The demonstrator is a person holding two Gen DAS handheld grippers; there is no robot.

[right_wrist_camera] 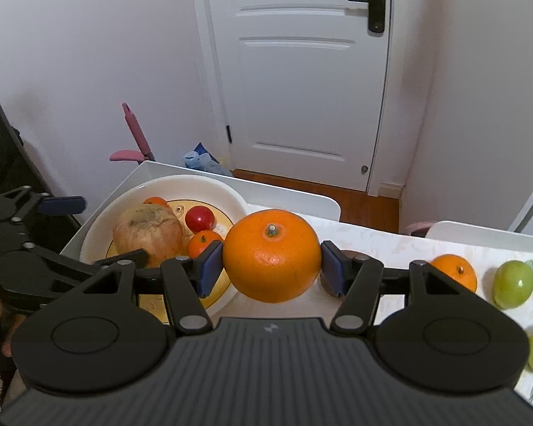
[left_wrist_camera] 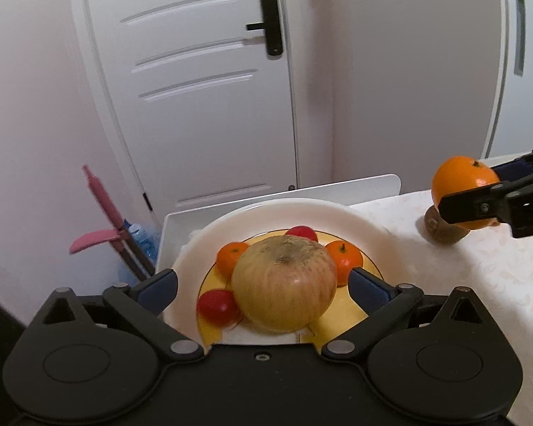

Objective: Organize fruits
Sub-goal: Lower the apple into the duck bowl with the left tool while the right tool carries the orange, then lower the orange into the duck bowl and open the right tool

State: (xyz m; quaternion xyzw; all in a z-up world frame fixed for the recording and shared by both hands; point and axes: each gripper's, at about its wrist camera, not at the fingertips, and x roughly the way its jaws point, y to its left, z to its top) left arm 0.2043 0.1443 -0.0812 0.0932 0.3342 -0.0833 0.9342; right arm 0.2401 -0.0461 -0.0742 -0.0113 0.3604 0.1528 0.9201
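A large yellowish apple (left_wrist_camera: 284,284) rests on a white plate (left_wrist_camera: 359,220) with a yellow centre, among two small oranges (left_wrist_camera: 231,255) and two red tomatoes (left_wrist_camera: 216,307). My left gripper (left_wrist_camera: 264,289) is open; the apple stands between its blue pads, which do not touch it. My right gripper (right_wrist_camera: 272,266) is shut on a big orange (right_wrist_camera: 272,255), held in the air just right of the plate (right_wrist_camera: 167,184). The left wrist view shows that orange (left_wrist_camera: 462,184) above a brown kiwi (left_wrist_camera: 440,227).
The plate sits on a white tray (left_wrist_camera: 355,186) at the table's left end. A small orange (right_wrist_camera: 455,271) and two green fruits (right_wrist_camera: 513,284) lie on the floral cloth (right_wrist_camera: 383,245) to the right. Beyond the table edge are a white door (right_wrist_camera: 302,88) and a pink mop (right_wrist_camera: 136,135).
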